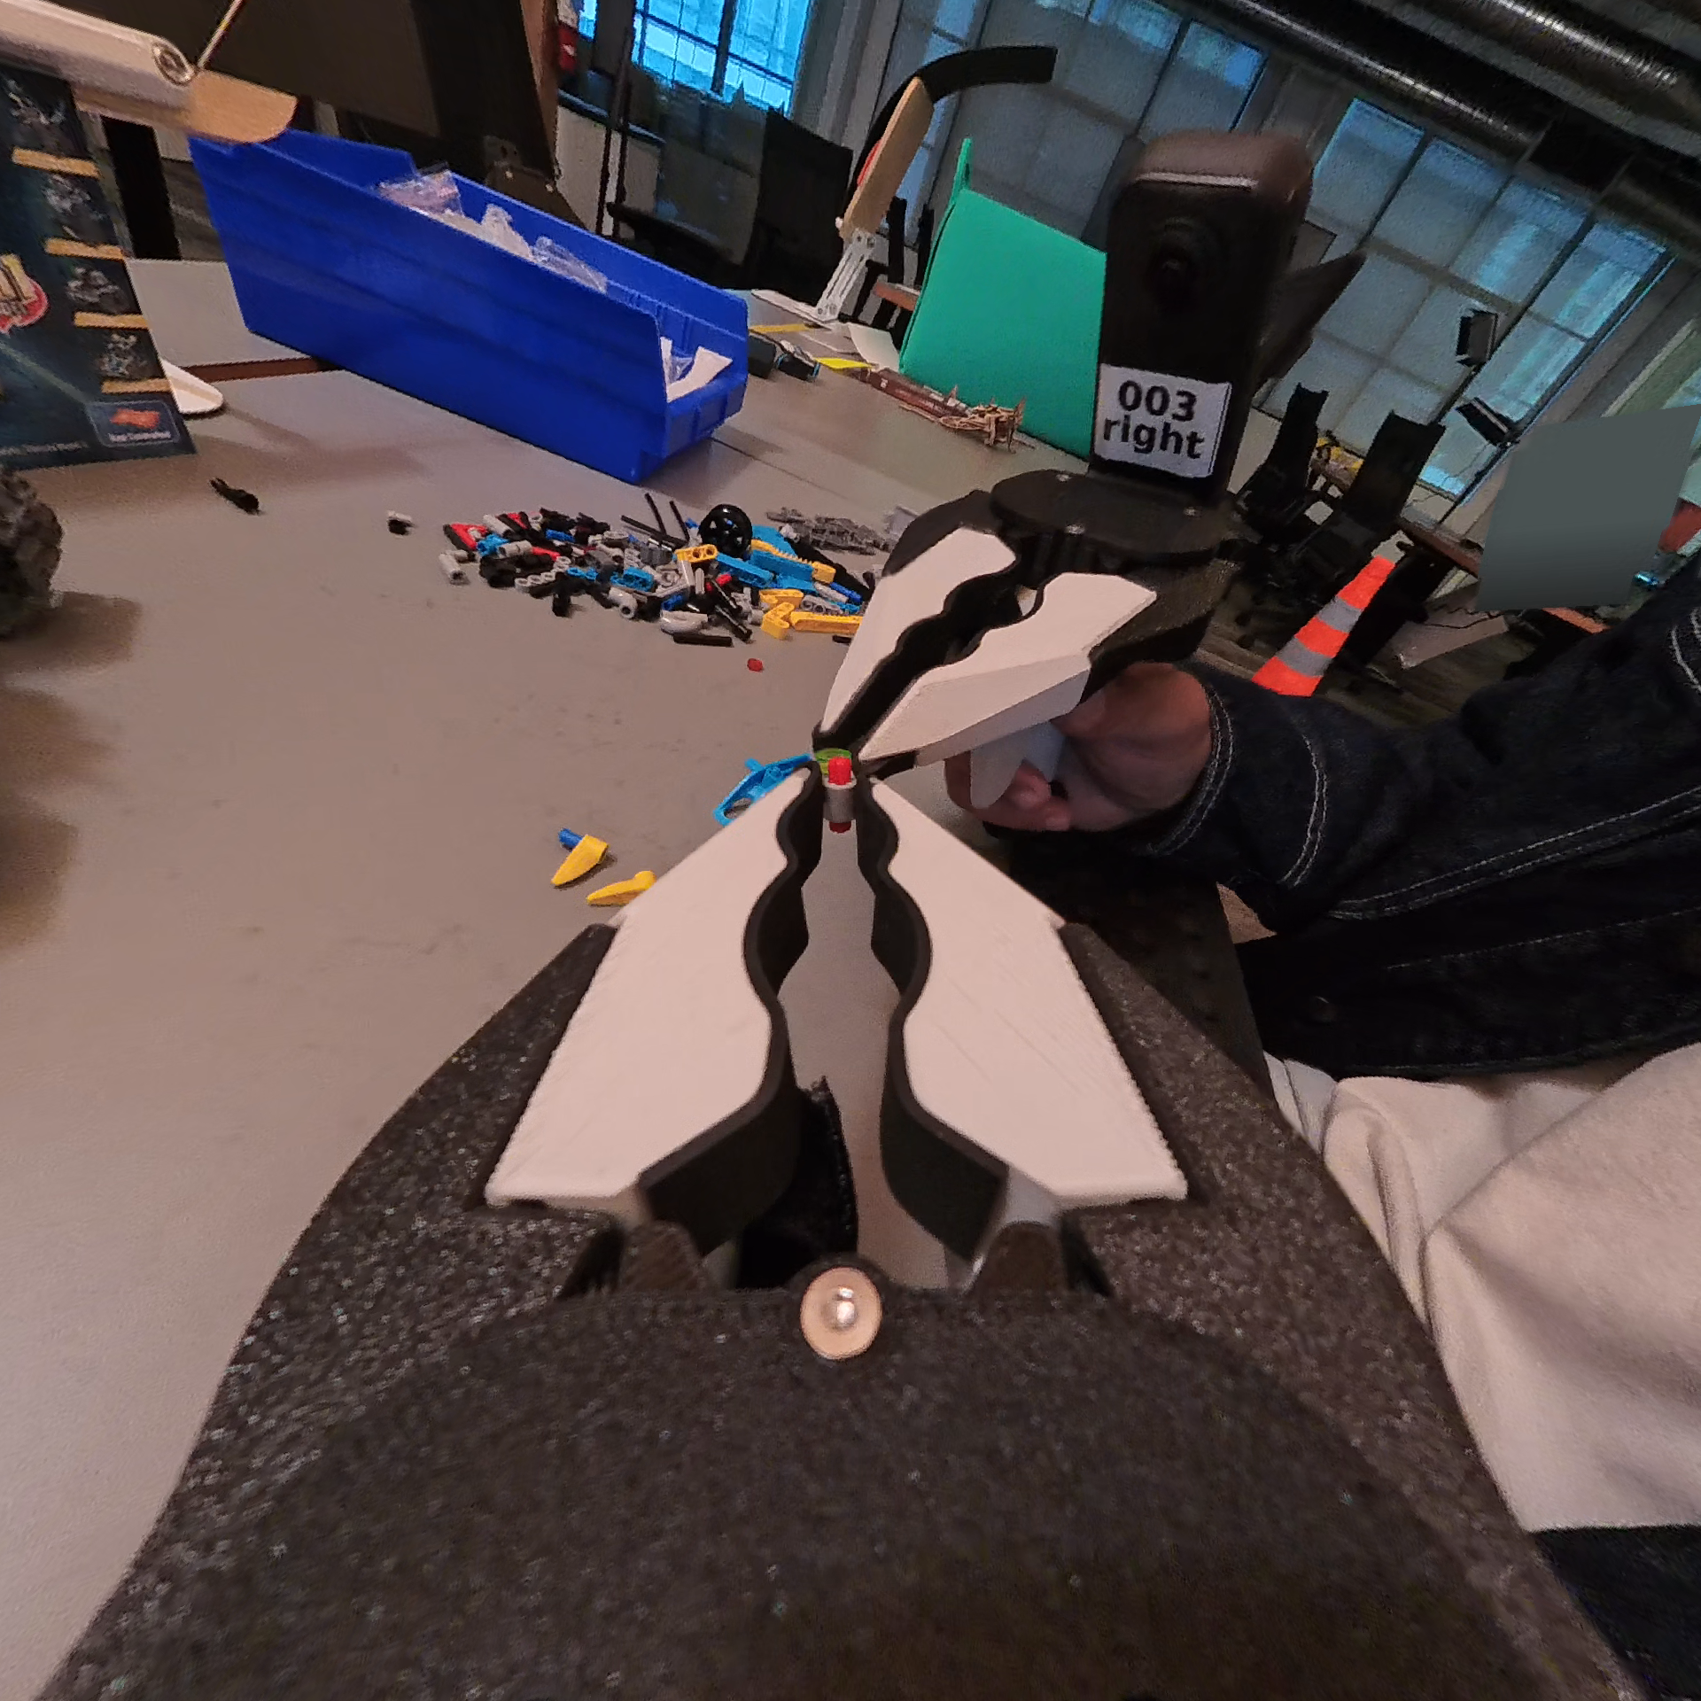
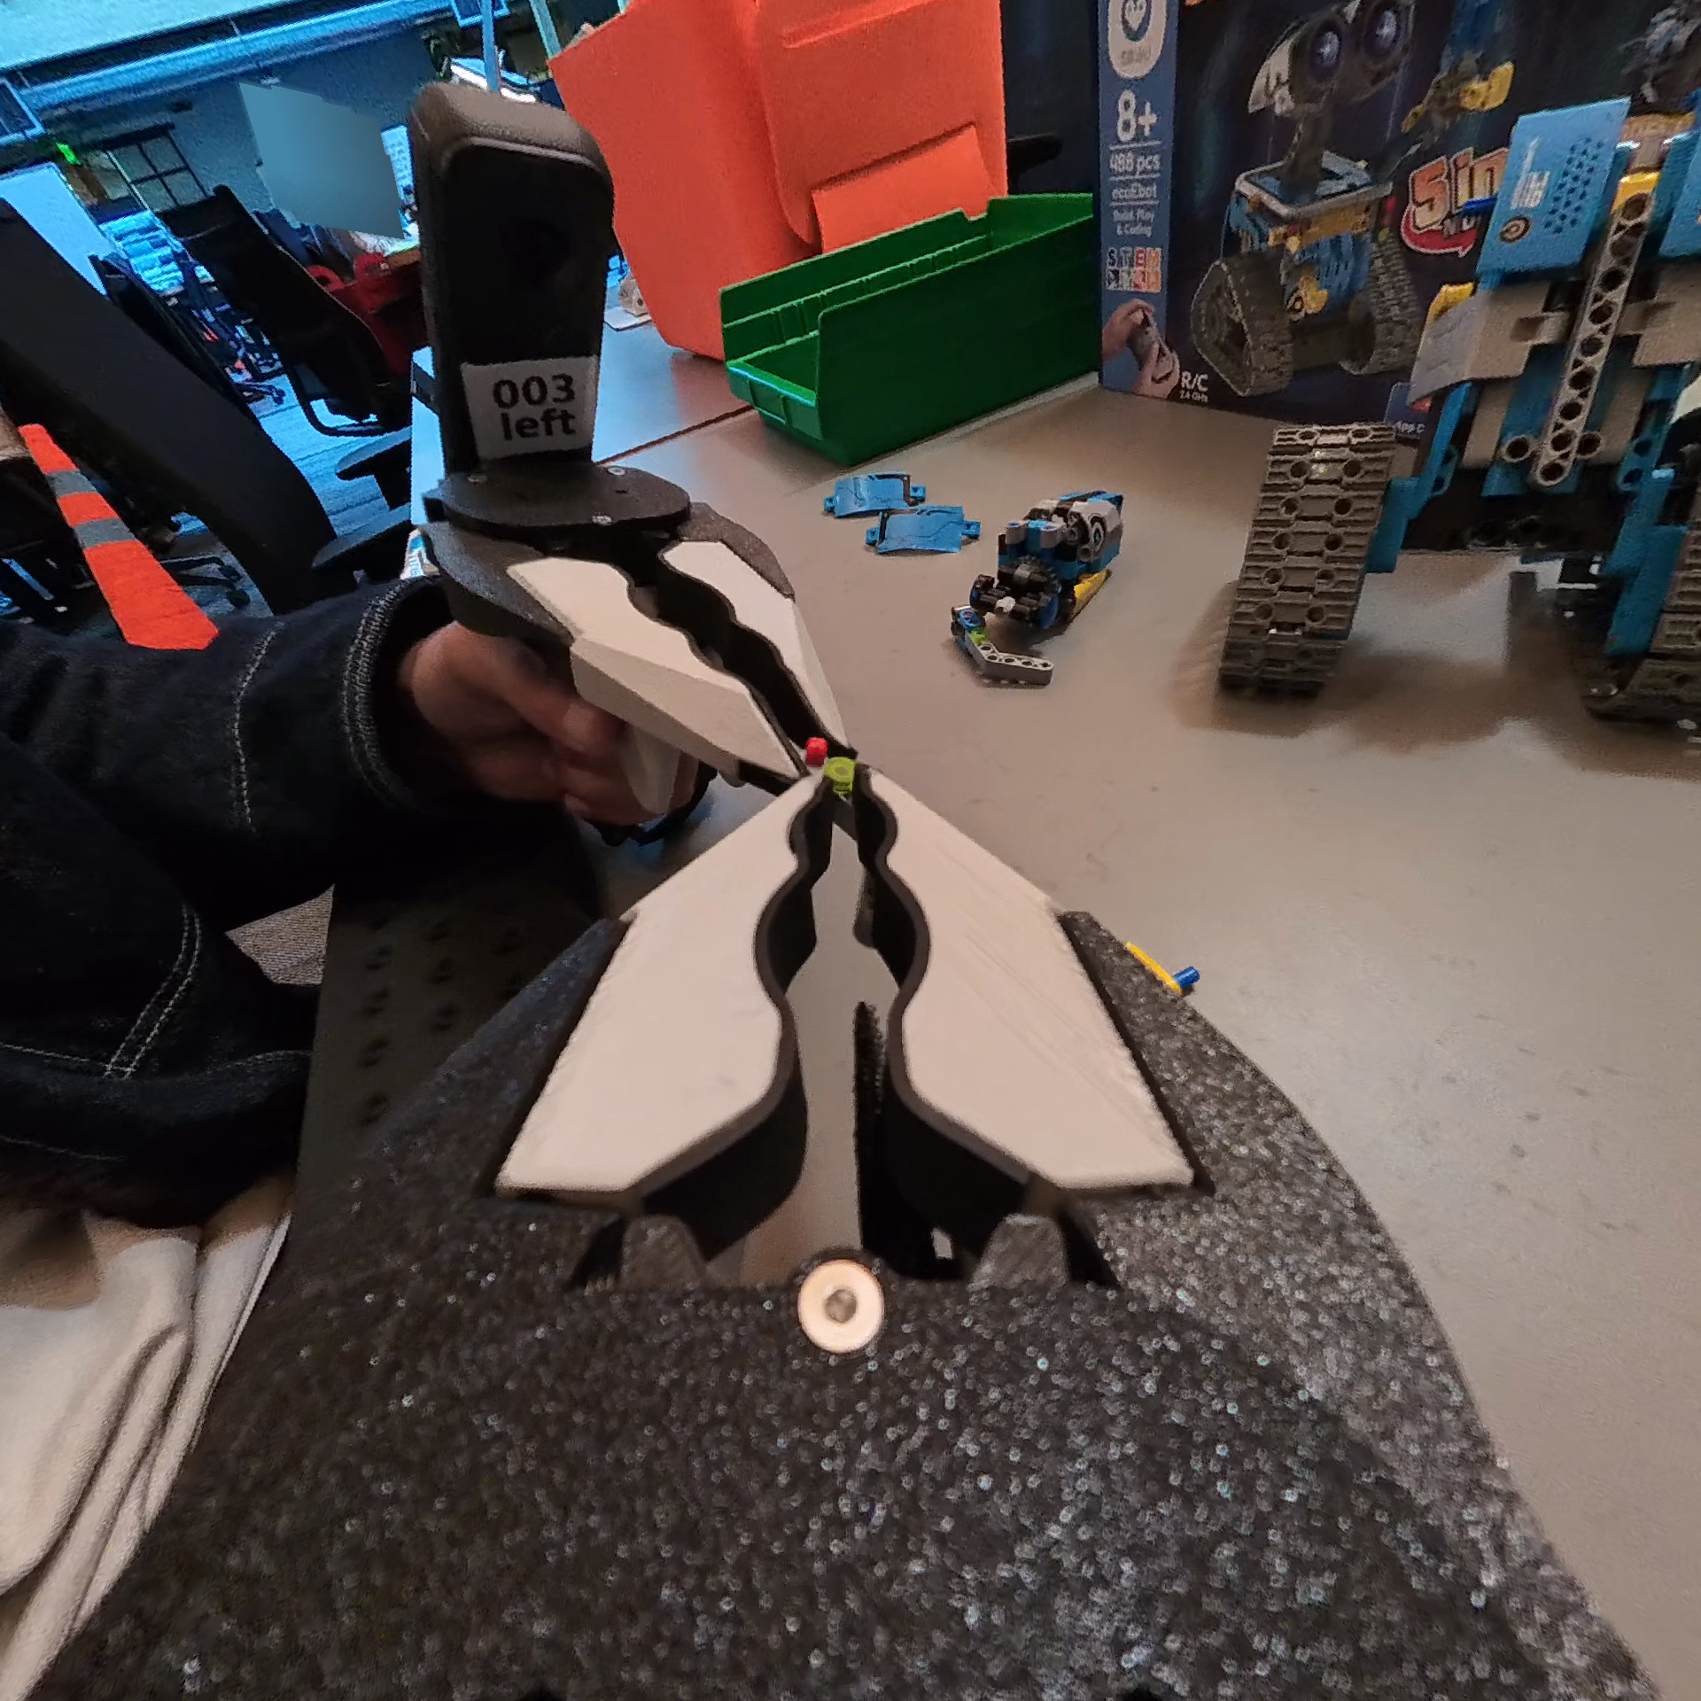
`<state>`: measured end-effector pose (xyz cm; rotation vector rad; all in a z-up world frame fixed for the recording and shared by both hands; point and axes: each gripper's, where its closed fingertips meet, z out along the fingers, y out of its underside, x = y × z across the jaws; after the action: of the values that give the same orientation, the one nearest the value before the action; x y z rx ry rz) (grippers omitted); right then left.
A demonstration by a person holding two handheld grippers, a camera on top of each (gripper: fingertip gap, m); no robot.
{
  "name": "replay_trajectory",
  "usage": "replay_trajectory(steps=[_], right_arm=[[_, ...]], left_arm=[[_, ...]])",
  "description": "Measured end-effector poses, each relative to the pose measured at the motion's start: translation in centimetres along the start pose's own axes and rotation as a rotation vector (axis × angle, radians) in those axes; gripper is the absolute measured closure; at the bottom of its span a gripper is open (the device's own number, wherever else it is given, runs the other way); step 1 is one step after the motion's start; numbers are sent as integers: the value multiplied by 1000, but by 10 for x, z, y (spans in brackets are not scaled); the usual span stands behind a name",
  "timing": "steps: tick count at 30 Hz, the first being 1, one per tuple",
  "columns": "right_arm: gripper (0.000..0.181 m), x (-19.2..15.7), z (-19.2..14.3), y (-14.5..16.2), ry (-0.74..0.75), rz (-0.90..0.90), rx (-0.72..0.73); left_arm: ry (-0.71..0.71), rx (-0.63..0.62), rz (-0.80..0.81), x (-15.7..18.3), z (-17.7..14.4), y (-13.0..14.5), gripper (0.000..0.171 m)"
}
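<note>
Speckled black foam fills the bottom of both wrist views, and from it the white, black-lined fingers of each gripper run up to frame centre. At the tips of the left gripper point(image 1: 839, 793), a small grey plastic sleeve on a red pin point(image 1: 838, 797) is clamped between the nearly closed fingers; the right gripper point(image 2: 838, 778) pinches a tiny lime-green round plastic piece point(image 2: 838, 773) — the two parts meet tip to tip, held above the grey tabletop point(image 1: 322, 736). Both pieces look hard, light and smooth, so they would likely slip or twist unless gripped squarely across their short sides, as they are now; neither seems fragile. Just left of the tips in the left wrist view lie a light-blue plastic beam point(image 1: 759, 787) and two yellow wedge pieces point(image 1: 603, 870). Farther up sits a loose pile of mixed building pieces point(image 1: 663, 575), then a long blue plastic bin point(image 1: 460, 304) at upper left. In the right wrist view, a small blue-and-grey built assembly point(image 2: 1035, 589) lies right of centre, a grey-tracked blue model point(image 2: 1473, 479) at far right, and a green bin point(image 2: 911, 341) above.
</note>
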<state>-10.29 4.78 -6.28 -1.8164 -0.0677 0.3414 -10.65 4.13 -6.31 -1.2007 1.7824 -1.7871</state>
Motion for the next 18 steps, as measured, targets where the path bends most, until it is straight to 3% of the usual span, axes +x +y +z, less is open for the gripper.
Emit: replay_trajectory(steps=[4,6,7,10,13,18], right_arm=[[174,8,0,1,47,16,-4],[181,39,-16,-17,185,88,122],[181,45,-22,-21,149,161,155],[181,49,-27,-20,114,218,172],[174,39,-17,-12,48,228,114],[166,14,-10,-7,-92,214,80]], left_arm=[[-44,-25,54,-4,2,3,166],[45,-149,116,18,13,27,167],[32,-185,184,23,20,34,166],[2,-110,88,9,13,19,167],[22,-133,118,17,15,24,166],[-23,42,-12,-3,-5,-6,166]])
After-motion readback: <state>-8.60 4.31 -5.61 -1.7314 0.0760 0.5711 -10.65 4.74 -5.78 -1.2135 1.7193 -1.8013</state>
